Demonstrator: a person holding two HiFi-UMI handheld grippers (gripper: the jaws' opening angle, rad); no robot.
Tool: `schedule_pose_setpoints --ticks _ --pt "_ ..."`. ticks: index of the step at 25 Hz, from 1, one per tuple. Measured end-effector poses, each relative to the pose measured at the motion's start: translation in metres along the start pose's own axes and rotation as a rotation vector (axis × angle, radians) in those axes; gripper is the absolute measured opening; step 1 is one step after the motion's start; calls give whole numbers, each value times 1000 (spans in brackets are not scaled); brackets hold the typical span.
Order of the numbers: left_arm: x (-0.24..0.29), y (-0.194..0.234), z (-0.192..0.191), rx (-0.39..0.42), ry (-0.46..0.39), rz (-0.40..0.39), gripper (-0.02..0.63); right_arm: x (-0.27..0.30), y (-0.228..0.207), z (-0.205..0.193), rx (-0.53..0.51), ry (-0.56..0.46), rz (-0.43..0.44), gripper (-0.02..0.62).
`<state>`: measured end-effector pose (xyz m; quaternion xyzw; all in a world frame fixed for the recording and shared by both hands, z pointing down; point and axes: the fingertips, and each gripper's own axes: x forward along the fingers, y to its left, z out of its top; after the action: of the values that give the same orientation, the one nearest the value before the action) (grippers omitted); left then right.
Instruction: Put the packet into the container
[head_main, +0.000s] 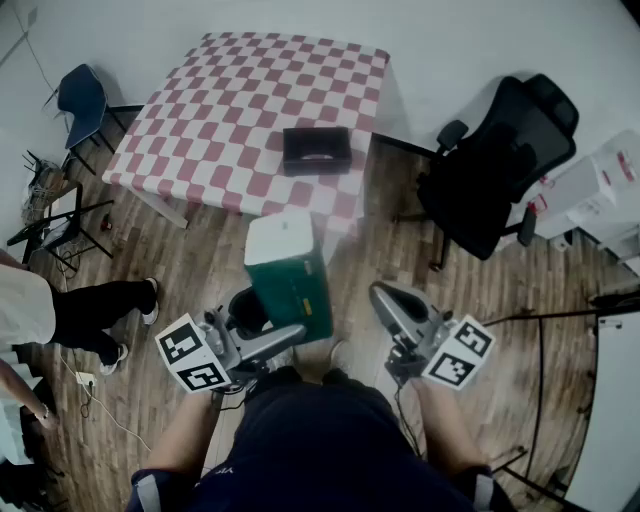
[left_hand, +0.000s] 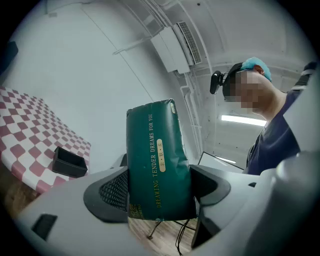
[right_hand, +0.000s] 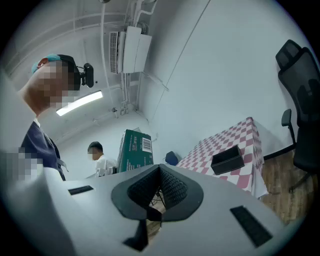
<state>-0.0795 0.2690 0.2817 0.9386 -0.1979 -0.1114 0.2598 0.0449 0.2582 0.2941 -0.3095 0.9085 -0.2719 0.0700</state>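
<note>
A dark green packet (head_main: 291, 282) with a white top end stands upright between the jaws of my left gripper (head_main: 268, 322), above the wooden floor. In the left gripper view the pads (left_hand: 114, 192) press on both sides of the packet (left_hand: 157, 155). The container, a black open box (head_main: 316, 150), sits on the red-and-white checked table (head_main: 220, 110), well ahead of both grippers; it also shows as the box (left_hand: 70, 162) in the left gripper view. My right gripper (head_main: 383, 297) is held beside the packet, shut and empty. Its view shows the packet (right_hand: 135, 150) and the container (right_hand: 227, 160).
A black office chair (head_main: 500, 160) stands right of the table, and a blue chair (head_main: 85, 100) stands at its left. A person's legs (head_main: 95, 310) are at the left edge. White boxes (head_main: 600, 190) lie far right. Cables run on the floor at the left.
</note>
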Motion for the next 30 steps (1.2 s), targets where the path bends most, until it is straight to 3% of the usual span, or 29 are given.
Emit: schedule_pose_setpoints --ticks 13,19,30 --pt "25 -10 -17 5 -1 49 400 -24 -17 4 11 14 51 15" --pt "51 -21 -21 49 8 95 400 -48 -30 7 1 52 88 17" --pt "77 -25 -18 79 -20 147 400 -80 -66 20 43 29 111 17"
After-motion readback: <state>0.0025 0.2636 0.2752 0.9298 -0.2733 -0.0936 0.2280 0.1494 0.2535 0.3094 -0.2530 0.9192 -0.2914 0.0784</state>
